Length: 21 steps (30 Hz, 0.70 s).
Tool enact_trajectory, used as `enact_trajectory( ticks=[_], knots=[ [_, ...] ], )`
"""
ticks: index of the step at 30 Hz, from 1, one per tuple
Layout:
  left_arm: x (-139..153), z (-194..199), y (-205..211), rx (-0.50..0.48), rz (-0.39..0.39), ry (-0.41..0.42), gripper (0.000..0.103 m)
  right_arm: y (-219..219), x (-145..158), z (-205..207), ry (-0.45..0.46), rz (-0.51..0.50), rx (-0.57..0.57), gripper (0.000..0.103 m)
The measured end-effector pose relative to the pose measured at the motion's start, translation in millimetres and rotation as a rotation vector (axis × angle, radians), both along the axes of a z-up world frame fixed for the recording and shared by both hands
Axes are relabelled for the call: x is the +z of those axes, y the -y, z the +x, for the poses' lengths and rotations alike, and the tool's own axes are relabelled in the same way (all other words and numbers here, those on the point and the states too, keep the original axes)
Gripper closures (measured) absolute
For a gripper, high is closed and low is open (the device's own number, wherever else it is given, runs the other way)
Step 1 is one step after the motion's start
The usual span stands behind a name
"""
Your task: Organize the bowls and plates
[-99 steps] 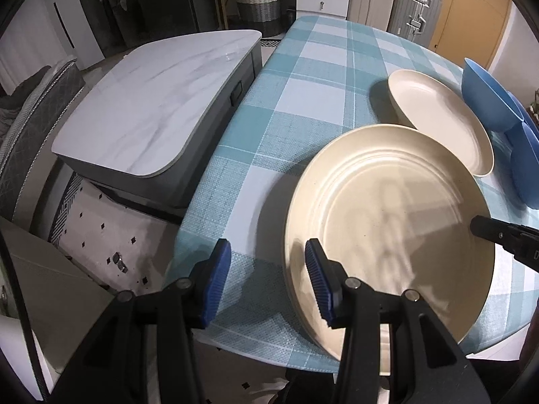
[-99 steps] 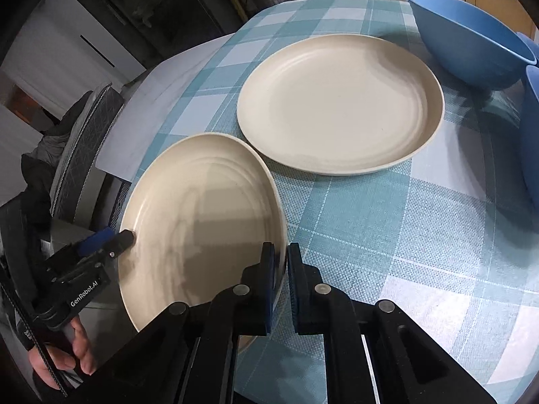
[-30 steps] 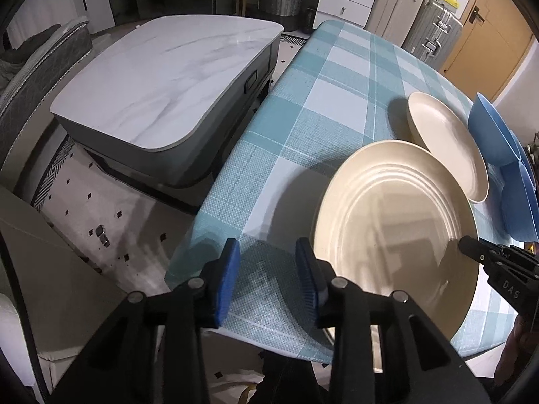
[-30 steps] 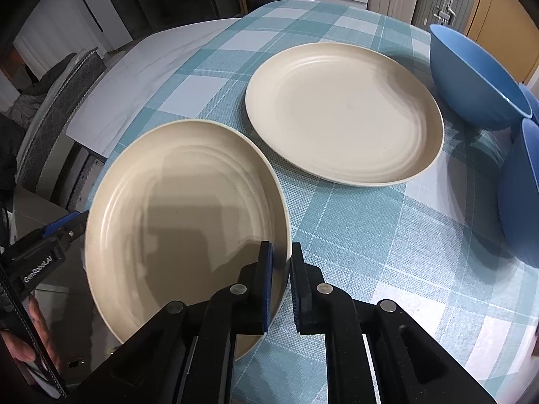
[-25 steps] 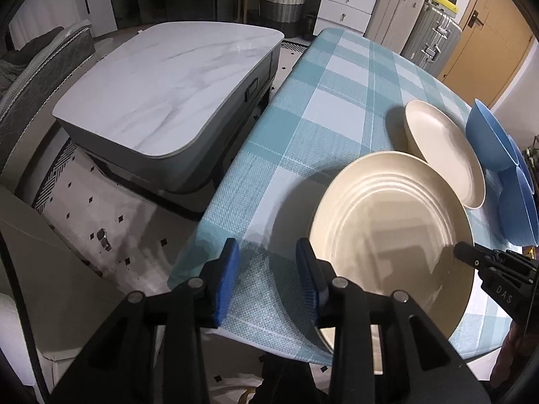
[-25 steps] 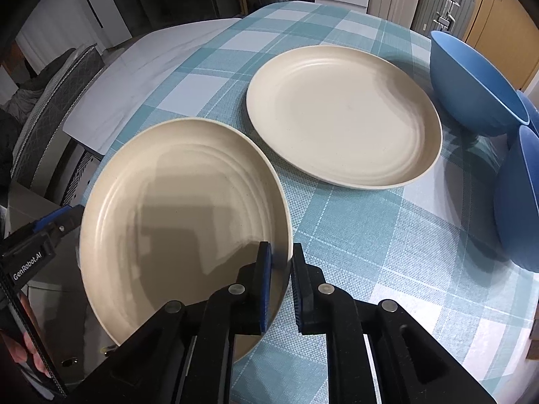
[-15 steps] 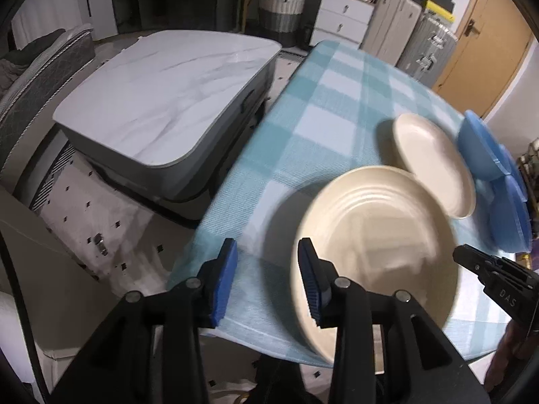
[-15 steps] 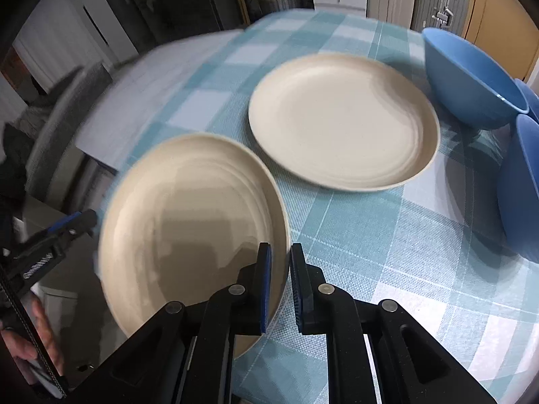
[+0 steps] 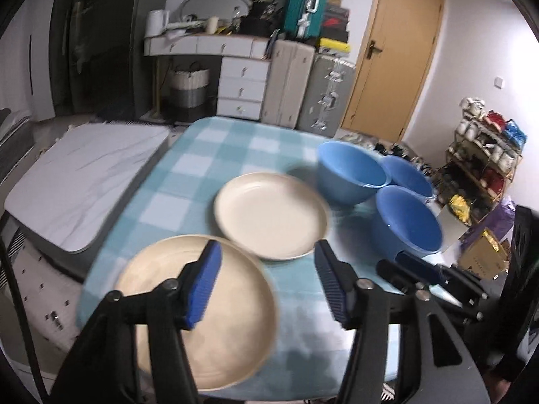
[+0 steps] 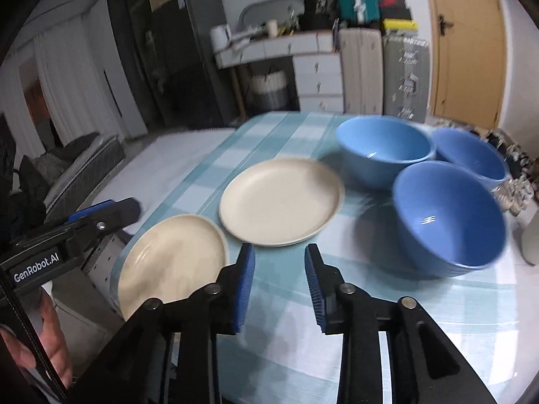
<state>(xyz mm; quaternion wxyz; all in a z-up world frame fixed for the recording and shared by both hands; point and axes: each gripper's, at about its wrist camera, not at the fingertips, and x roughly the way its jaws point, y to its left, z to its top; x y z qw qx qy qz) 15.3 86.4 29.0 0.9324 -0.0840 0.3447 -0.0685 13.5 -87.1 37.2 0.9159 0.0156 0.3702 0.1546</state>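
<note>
Left gripper (image 9: 267, 281): jaws stand wide apart and have just been opening; nothing is gripped between the pads. The near cream plate (image 9: 192, 316) lies flat at the near left corner of the table (image 9: 215, 144), below and behind the left finger (image 9: 205, 284), its rim overhanging the table edge slightly. No pad presses on it.

Right gripper (image 10: 279, 282): jaws part-open and have just been opening; the gap between them shows only checked tablecloth. The near cream plate (image 10: 171, 262) sits just to the left of the left pad, apart from it.

The far cream plate (image 9: 271, 215) lies toward the middle of the table, just beyond the near one; the rims look close or touching, though blur prevents a firm reading. Three blue bowls stand upright along the right side of the table: the nearest bowl (image 10: 448, 215), the far-left bowl (image 10: 384, 149) and the far-right bowl (image 10: 471, 153), grouped tightly.

In the right wrist view, the left gripper appears at the left margin, held by a hand (image 10: 50, 333). Both views are motion-blurred.
</note>
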Motion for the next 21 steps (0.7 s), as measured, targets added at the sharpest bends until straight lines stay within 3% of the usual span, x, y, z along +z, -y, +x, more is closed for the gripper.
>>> enact_trajectory(
  ticks=[1, 2, 3, 5, 6, 8, 10, 13, 16, 21],
  knots=[
    [1, -2, 8, 0.008, -0.004, 0.017, 0.019, 5, 1, -5, 0.020, -0.001, -0.008, 0.069],
    [0, -4, 12, 0.016, -0.011, 0.038, 0.011, 12, 2, -10, 0.043, -0.001, -0.015, 0.067],
    [-1, -7, 16, 0.024, -0.022, 0.065, 0.011, 18, 3, -14, 0.063, -0.004, -0.019, 0.065],
    [-4, -12, 22, 0.026, -0.026, 0.096, 0.011, 27, 4, -22, 0.108, -0.018, -0.026, 0.047],
    [-8, -12, 27, 0.018, -0.004, 0.097, 0.011, 32, 5, -28, 0.136, -0.028, -0.037, 0.043],
    [-17, -12, 30, 0.021, 0.019, 0.107, 0.010, 42, 4, -40, 0.209, -0.045, -0.054, 0.023],
    [-28, -16, 30, 0.036, 0.035, 0.145, 0.010, 53, -3, -48, 0.261, -0.034, -0.072, 0.019],
    [-28, -16, 28, 0.039, 0.052, 0.156, 0.003, 56, -8, -52, 0.247, -0.027, -0.055, 0.017],
    [-28, -20, 33, 0.061, 0.118, 0.190, 0.000, 53, -10, -57, 0.300, -0.075, -0.058, 0.004],
    [-31, -17, 36, 0.055, 0.153, 0.170, 0.000, 41, -11, -60, 0.349, -0.111, -0.023, 0.004]
  ],
)
